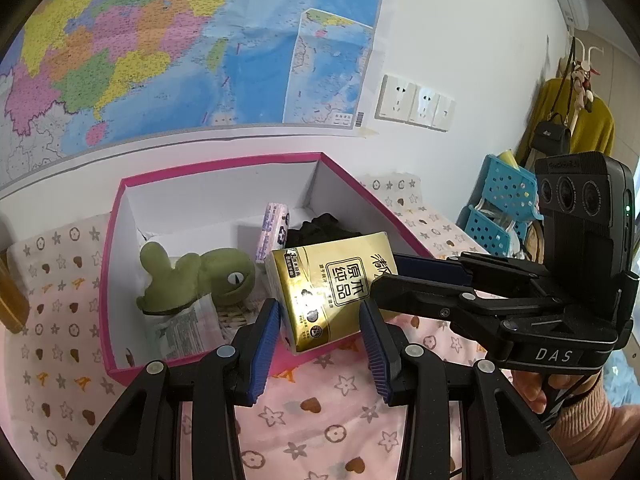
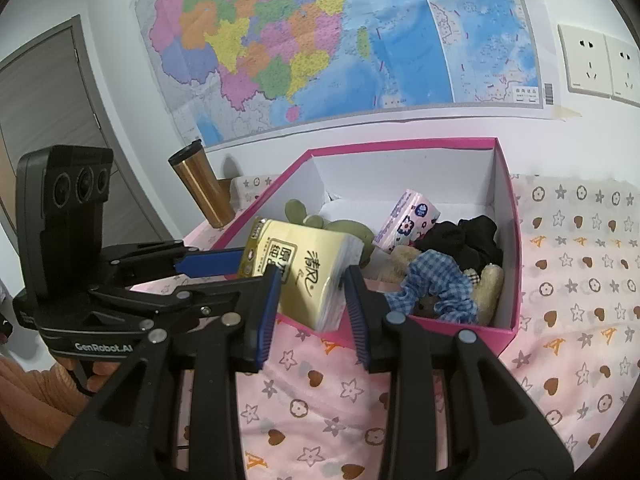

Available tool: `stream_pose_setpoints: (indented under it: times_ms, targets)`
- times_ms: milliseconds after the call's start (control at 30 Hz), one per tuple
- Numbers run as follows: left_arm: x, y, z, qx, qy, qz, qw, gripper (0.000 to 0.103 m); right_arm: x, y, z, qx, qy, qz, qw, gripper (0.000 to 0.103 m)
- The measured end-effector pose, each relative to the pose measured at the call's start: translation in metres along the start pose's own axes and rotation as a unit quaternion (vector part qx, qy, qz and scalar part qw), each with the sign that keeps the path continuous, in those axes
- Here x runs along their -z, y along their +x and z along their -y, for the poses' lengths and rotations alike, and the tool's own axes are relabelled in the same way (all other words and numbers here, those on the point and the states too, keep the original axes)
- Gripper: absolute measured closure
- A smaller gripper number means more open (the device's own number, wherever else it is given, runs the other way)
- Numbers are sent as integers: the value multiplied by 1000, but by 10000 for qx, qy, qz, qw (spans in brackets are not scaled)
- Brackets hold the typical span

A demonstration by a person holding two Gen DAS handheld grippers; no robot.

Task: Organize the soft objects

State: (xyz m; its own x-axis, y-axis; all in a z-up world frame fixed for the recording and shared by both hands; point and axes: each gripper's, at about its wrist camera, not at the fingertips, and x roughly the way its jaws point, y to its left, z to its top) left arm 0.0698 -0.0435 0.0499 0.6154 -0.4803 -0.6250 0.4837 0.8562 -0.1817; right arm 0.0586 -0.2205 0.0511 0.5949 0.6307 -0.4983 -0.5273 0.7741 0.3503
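A gold tissue pack [image 1: 332, 288] [image 2: 304, 276] hangs tilted over the near rim of a pink box [image 1: 120, 264] [image 2: 512, 280]. My right gripper [image 2: 310, 300] [image 1: 384, 276] is shut on the pack from its side. My left gripper [image 1: 320, 344] is open and empty just in front of the pack, and it shows at the left of the right wrist view [image 2: 224, 272]. Inside the box lie a green plush toy [image 1: 200, 276] [image 2: 344, 228], a pink tissue pack [image 1: 274, 236] [image 2: 408, 220], black fabric [image 1: 320, 228] [image 2: 468, 240] and a teddy bear in blue gingham [image 2: 440, 284].
The box stands on a pink patterned cloth [image 1: 320, 412] [image 2: 568, 320] against a white wall with a map [image 1: 160, 48]. A gold tumbler [image 2: 200, 188] stands left of the box. Blue baskets [image 1: 504, 204] stand at the right.
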Motion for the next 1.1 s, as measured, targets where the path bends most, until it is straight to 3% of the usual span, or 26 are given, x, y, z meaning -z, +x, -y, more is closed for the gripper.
stream_pose_setpoints:
  times_ms: [1100]
  targets:
    - [-12,16,-10,-51,-19,2,10000,63,-13,17,16,18,99,1,9999,67]
